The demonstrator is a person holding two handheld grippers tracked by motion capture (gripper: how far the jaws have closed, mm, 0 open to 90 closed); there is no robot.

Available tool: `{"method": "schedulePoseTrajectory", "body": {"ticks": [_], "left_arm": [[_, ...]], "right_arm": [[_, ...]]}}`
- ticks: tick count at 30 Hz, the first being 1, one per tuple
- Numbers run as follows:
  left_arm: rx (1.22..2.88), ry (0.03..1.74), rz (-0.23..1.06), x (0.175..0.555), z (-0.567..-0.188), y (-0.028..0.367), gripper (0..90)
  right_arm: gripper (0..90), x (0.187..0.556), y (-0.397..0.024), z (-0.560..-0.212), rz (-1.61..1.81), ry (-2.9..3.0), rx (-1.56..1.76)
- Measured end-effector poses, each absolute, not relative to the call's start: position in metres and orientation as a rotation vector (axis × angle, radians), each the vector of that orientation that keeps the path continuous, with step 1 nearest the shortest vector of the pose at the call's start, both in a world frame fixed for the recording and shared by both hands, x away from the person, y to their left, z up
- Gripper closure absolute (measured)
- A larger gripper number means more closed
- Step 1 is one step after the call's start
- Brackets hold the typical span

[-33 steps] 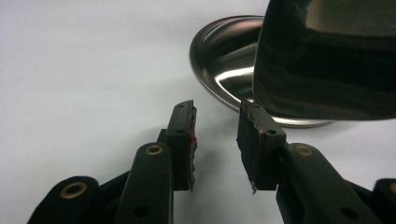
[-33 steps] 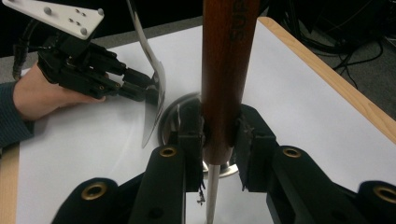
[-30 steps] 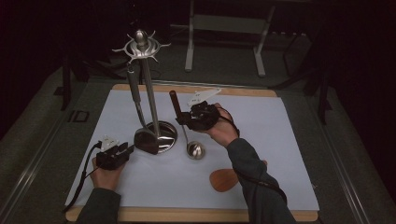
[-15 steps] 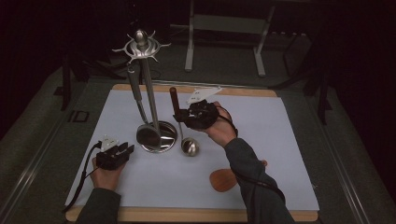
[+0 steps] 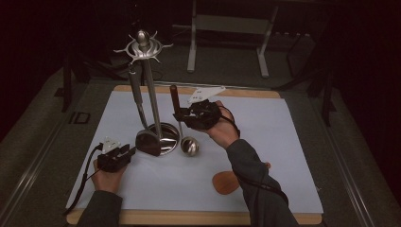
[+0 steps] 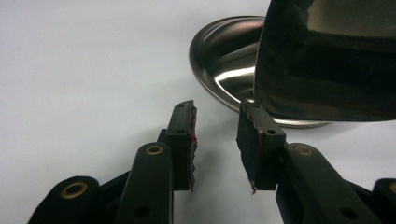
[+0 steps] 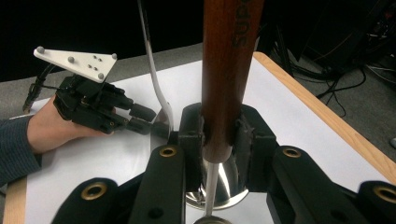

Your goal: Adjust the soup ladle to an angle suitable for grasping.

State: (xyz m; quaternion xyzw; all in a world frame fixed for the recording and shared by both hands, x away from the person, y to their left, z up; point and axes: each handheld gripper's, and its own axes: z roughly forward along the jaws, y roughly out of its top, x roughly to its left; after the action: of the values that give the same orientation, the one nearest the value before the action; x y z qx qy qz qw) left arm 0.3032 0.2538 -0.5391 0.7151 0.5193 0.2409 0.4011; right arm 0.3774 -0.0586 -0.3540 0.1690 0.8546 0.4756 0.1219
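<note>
A steel utensil stand (image 5: 150, 90) with a hooked crown rises from its round base (image 5: 166, 135). A steel utensil (image 5: 137, 101) hangs from it, its wide head (image 5: 147, 143) low by the base. My right gripper (image 5: 178, 115) is shut on the brown wooden handle (image 7: 229, 70) of a ladle, held upright, its steel bowl (image 5: 190, 146) down at the mat just right of the base. My left gripper (image 5: 129, 152) rests on the mat left of the hanging head (image 6: 327, 60), jaws open (image 6: 217, 135) with nothing between them.
A pale mat (image 5: 283, 142) covers a wooden board (image 5: 246, 92). A flat wooden spoon head (image 5: 225, 182) lies near the front, partly under my right forearm. Dark floor and metal frame legs (image 5: 191, 42) lie beyond the board.
The ladle's bowl has shifted slightly left toward the stand base. The hanging utensil's head swung or turned and is back beside the base. The left gripper has stayed put.
</note>
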Motion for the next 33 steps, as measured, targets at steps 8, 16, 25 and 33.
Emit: {"method": "schedulePoseTrajectory", "body": {"ticks": [8,16,25,33], "left_arm": [[1.809,1.313,0.609,0.303,-0.539,0.254,67.4],[1.809,1.313,0.609,0.303,-0.539,0.254,67.4],[1.808,1.315,0.609,0.303,-0.539,0.254,67.4],[1.808,1.314,0.61,0.303,-0.539,0.254,67.4]], "right_arm": [[74.0,0.376,-0.058,-0.35,1.4,2.482,0.497],[74.0,0.374,-0.059,-0.344,1.428,2.453,0.513],[74.0,0.374,-0.061,-0.338,1.46,2.421,0.533],[74.0,0.373,-0.061,-0.332,1.477,2.405,0.535]]}}
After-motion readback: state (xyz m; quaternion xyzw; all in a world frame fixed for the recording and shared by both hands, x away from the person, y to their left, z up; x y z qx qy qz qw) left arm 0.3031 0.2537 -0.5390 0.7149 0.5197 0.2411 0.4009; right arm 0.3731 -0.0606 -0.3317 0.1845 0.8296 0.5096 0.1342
